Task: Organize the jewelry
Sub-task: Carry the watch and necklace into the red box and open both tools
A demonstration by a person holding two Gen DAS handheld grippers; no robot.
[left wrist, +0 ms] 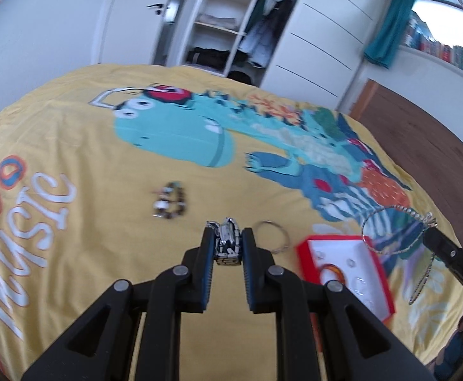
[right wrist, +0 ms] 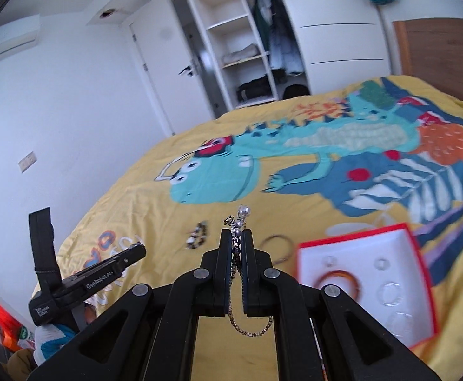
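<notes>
**Q:** Currently, what does each gripper carry?

**A:** My left gripper (left wrist: 228,241) is closed to a narrow gap on a folded metal link bracelet (left wrist: 228,242), pinched between the blue pads and clear of the bed. My right gripper (right wrist: 238,247) is fully closed on a thin chain necklace (right wrist: 237,247). Its beaded clasp end stands above the tips; the rest hangs in a slack loop below the jaws.

**Q:** How will these pieces handle?

**A:** I judge both light. The link bracelet is jointed, smooth metal, so it may slip or unfold; grip across the folded stack. The chain is limp and will swing and snag; hold near the clasp.

**Q:** Where is the destination, and what remains?

**A:** A red-rimmed white box (right wrist: 301,254) lies on the yellow bedspread (left wrist: 104,238) near the bed's right edge, with an orange ring (right wrist: 337,277) and several small clear pieces inside. A thin bangle (left wrist: 272,236) lies just left of the box. A beaded bracelet (left wrist: 169,200) lies further left, well apart.
</notes>
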